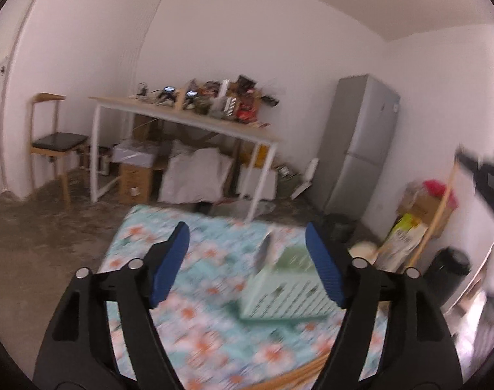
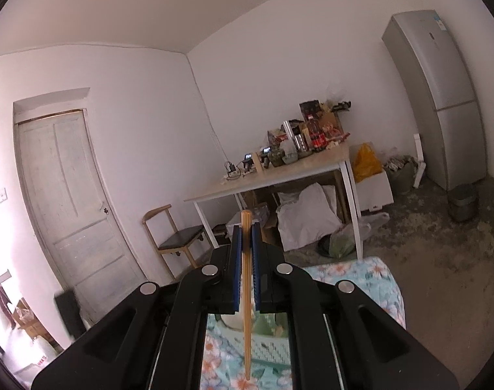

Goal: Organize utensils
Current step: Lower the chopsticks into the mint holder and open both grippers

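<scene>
- We held our left gripper (image 1: 247,260) wide and empty, the green slotted basket (image 1: 284,292) just beyond its right finger.
- Our right gripper (image 2: 246,243) pinched an upright wooden chopstick (image 2: 246,292) above that basket.

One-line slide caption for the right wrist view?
Right hand-held gripper shut on wooden chopsticks above pale green basket on floral tablecloth.

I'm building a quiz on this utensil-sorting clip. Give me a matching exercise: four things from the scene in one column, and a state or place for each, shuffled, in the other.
Things:
1. left gripper
2. right gripper
3. green basket
4. fridge

States or places:
A. stands on the floral cloth
B. clamped on wooden chopsticks
C. jaws apart, nothing between them
D. upright against the white wall

Pairs: 1-C, 2-B, 3-A, 4-D
</scene>
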Available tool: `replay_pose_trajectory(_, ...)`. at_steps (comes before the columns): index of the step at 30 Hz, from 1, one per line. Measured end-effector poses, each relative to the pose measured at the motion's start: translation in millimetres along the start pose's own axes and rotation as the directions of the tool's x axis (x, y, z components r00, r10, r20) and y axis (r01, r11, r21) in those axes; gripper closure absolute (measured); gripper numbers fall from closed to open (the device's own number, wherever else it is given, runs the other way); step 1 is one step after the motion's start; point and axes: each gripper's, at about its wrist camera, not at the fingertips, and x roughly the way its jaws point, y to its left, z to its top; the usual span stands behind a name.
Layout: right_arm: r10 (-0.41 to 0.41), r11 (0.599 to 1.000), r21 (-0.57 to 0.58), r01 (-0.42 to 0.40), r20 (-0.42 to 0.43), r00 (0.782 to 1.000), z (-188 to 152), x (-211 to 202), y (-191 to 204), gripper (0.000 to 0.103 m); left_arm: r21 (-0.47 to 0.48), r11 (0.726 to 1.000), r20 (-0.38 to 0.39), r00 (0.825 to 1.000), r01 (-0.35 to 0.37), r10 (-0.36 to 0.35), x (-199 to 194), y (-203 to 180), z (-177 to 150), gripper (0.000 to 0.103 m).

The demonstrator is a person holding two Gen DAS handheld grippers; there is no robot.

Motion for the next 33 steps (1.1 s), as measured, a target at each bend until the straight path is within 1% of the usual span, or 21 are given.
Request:
replay_pose_trajectory(5,-0.008,1.0,-0.027,0.009,0.041,0.999,21,20,8,0.097,0.01,0.994,-0.059,0.992,-0.107,0.107,-26,25,-40,0.023)
replay_pose_trajectory(8,-0.015,0.999,-0.028,0.017,0.053,0.999,30,37,9,0.097,0.004,0.99,-0.082,0.986,-0.143,0.143,-37,32,-57,0.019)
replay_pose_trajectory(11,-0.028,0.999,-0.034,0.029,0.046,0.999,33,58,10,0.097,0.002,0.986,-0.099,0.981,-0.169,0.168,-45,36,-72,0.017)
replay_pose_trajectory(13,-0.046,0.998,-0.051,0.048,0.043,0.998,30,73,13,0.097,0.003,0.984,-0.107,0.979,-0.176,0.175,-47,36,-78,0.016)
replay_pose_trajectory(17,-0.074,0.994,-0.08,0.075,0.017,0.997,12,107,15,0.097,0.02,0.984,-0.116,0.977,-0.177,0.178,-44,29,-85,0.014)
replay_pose_trajectory(20,-0.093,0.99,-0.11,0.089,-0.035,0.995,-5,132,14,0.097,0.03,0.985,-0.109,0.979,-0.17,0.172,-44,26,-86,0.014)
replay_pose_trajectory(22,-0.115,0.986,-0.13,0.104,-0.081,0.99,-16,145,12,0.095,0.032,0.986,-0.109,0.98,-0.165,0.168,-43,24,-88,0.014)
replay_pose_trajectory(24,-0.116,0.987,-0.128,0.101,-0.112,0.987,-26,148,8,0.095,0.03,0.986,-0.112,0.98,-0.164,0.167,-42,24,-90,0.014)
replay_pose_trajectory(25,-0.115,0.987,-0.123,0.1,-0.114,0.987,-27,147,6,0.09,0.03,0.986,-0.114,0.98,-0.163,0.166,-42,25,-91,0.014)
replay_pose_trajectory(26,-0.107,0.989,-0.112,0.095,-0.113,0.988,-26,143,4,0.083,0.03,0.986,-0.115,0.979,-0.163,0.166,-40,25,-91,0.014)
replay_pose_trajectory(28,-0.09,0.993,-0.082,0.083,-0.092,0.992,-19,133,0,0.077,0.029,0.986,-0.119,0.979,-0.162,0.164,-38,25,-92,0.014)
replay_pose_trajectory(33,-0.073,0.995,-0.066,0.07,-0.044,0.996,-4,99,-5,0.074,0.008,0.989,-0.126,0.981,-0.15,0.15,-35,29,-94,0.014)
